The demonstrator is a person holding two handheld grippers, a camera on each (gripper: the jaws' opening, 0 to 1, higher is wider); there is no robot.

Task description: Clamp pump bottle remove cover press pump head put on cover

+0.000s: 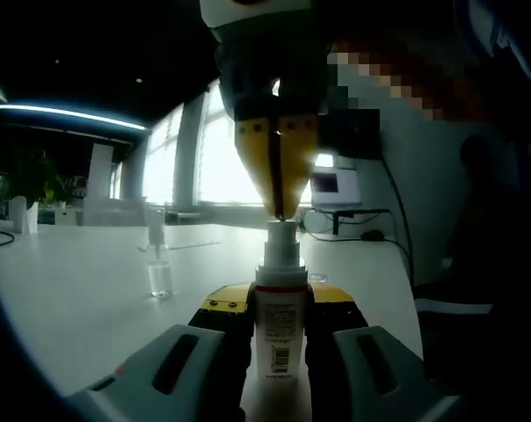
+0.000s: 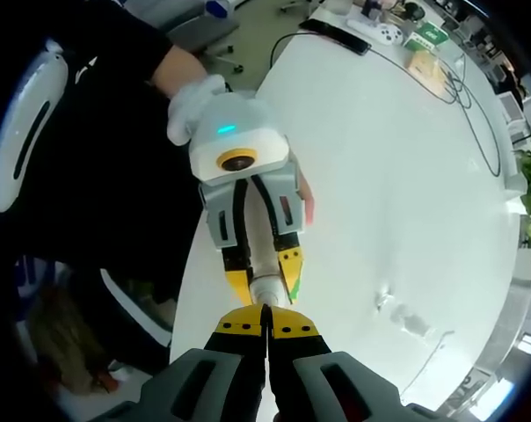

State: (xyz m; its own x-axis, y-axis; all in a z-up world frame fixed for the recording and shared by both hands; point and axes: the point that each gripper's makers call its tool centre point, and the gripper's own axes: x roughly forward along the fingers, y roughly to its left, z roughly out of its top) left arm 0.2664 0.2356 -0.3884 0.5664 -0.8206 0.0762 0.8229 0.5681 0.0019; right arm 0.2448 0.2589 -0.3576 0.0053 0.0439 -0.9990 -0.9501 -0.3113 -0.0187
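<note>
Left gripper view: the pump bottle [image 1: 277, 325] stands upright on the white table [image 1: 81, 299], near its front edge, clamped at the body between the jaws of the left gripper [image 1: 278, 327], which close narrowly on either side of its label. From above, the right gripper [image 1: 278, 209] reaches down with its yellow tips pressed together, their ends touching the top of the pump head [image 1: 280, 236]. A clear cover [image 1: 159, 262] stands well apart on the table to the left, towards the window side, so by the look of it the cover is off and the pressing step is in hand; putting the cover back on remains

Right gripper view: looking down along the right gripper [image 2: 265, 327], its jaws are drawn together with no gap, holding nothing between them and bearing tip-first on the pump head [image 2: 267, 290]. Across from it the left gripper [image 2: 264, 264], carried by a gloved hand [image 2: 195, 101], grips the pump bottle [image 2: 261, 264] close to the table's near edge [image 2: 191, 290]. The clear cover [image 2: 406, 318] lies farther in on the white table, near the opposite edge. Whether the head is already pushed down or only touched cannot be told
</note>
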